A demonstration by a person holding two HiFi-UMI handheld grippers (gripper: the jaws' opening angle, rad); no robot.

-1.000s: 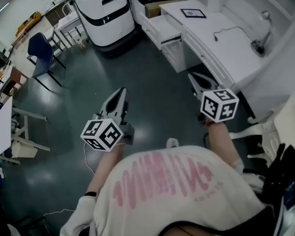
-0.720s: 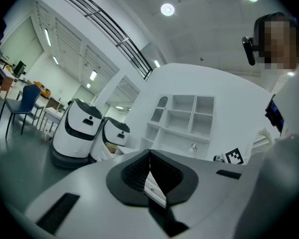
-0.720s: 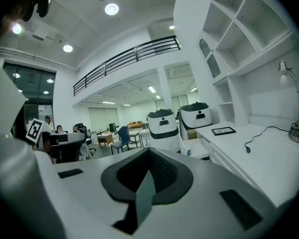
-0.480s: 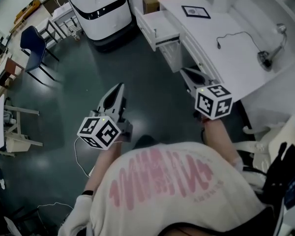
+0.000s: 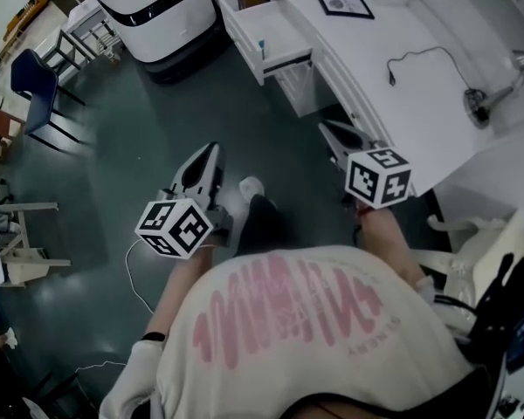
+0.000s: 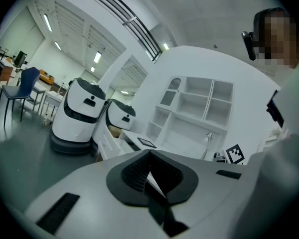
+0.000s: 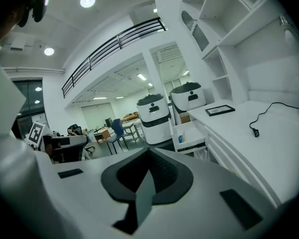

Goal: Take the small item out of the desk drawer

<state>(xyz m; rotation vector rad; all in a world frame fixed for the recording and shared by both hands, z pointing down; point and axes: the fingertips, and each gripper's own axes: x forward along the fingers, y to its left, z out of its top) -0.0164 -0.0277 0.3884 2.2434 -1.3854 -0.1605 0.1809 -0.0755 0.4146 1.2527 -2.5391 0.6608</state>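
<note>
L tongs (image 5: 211, 152) clenched, empty, over floor (image 5: 113, 138), R tongs (image 5: 327, 130) clenched, empty, by white surface (image 5: 393, 94), small blue item (image 5: 262, 48) in open drawer (image 5: 286, 38), well ahead of both.

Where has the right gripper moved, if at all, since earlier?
Yes. Against the desk, the right gripper moved forward, nearer the cable plug and the open drawer.
</note>
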